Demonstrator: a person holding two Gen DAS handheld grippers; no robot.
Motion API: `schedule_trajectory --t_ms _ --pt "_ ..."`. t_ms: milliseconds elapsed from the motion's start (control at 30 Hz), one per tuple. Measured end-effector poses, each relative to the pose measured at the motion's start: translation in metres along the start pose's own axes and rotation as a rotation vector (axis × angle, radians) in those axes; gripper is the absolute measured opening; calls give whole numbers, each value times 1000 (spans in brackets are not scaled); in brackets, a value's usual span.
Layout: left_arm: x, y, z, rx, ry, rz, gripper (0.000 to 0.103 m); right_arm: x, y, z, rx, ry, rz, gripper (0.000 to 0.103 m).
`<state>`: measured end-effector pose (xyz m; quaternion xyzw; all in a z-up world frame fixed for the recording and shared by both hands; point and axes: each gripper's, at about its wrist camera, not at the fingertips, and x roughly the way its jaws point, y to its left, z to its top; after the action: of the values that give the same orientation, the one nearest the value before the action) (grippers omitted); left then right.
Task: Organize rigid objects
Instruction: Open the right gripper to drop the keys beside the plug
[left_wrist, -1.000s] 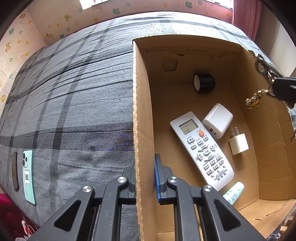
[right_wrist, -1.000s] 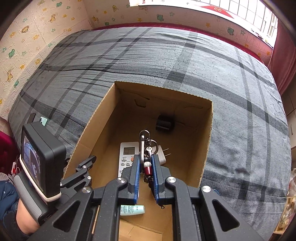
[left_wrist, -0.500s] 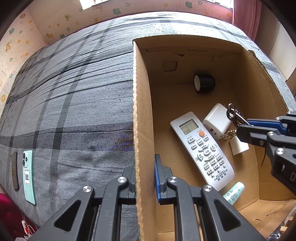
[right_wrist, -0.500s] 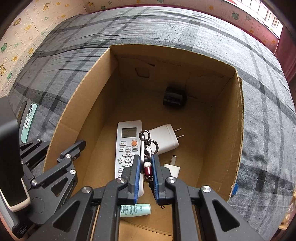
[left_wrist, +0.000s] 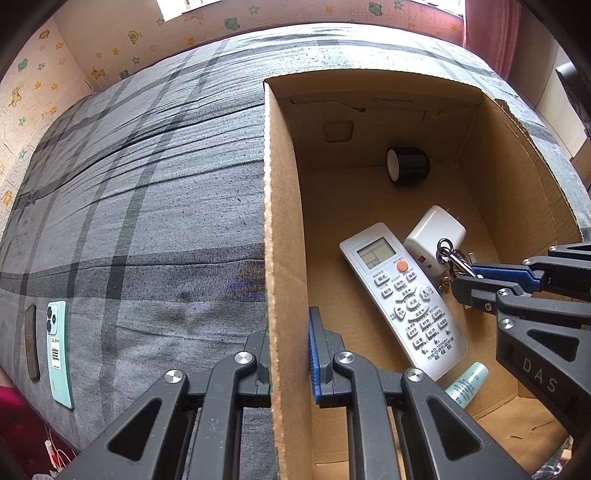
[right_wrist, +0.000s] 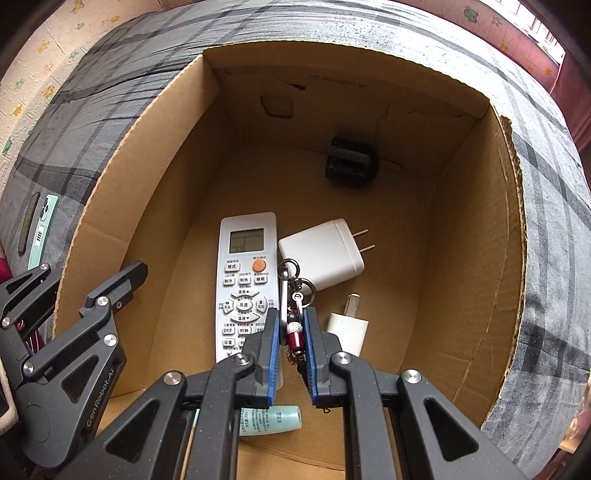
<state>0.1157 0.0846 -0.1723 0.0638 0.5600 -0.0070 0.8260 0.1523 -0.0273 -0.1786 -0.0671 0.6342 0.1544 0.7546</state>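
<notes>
The left gripper (left_wrist: 288, 354) is clenching the cardboard box (left_wrist: 284, 229) wall at six o'clock, steadying it. The right gripper (right_wrist: 291, 343) is grasping the keychain (right_wrist: 293, 295) inside the box, hanging it above the remote control (right_wrist: 245, 288) and white charger (right_wrist: 321, 254), likely for dropping.

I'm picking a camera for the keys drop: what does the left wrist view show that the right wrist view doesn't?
Left wrist only: the left gripper clamped on the box wall.
Right wrist only: the small white plug in full and the keychain's red fob.
Both: the right gripper shut on the keychain, the remote, the white charger, the black roll, the tube and the phone.
</notes>
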Motion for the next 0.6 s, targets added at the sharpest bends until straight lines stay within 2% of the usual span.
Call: schedule_trajectory --t_ms 433,500,533,567,600 --pt "0 0 1 5 0 6 14 0 -5 -1 -2 -5 37 13" --pt "-1 -1 1 4 0 5 14 -1 -6 -2 -7 -9 49 25" --pt "-1 -1 1 4 0 5 14 -1 -6 -2 -11 -14 47 40" --pt "-1 -1 1 5 0 5 14 -4 -7 -3 -12 -26 39 48" --pt "-1 -1 1 8 0 9 14 -8 -7 -3 -16 -44 32 49"
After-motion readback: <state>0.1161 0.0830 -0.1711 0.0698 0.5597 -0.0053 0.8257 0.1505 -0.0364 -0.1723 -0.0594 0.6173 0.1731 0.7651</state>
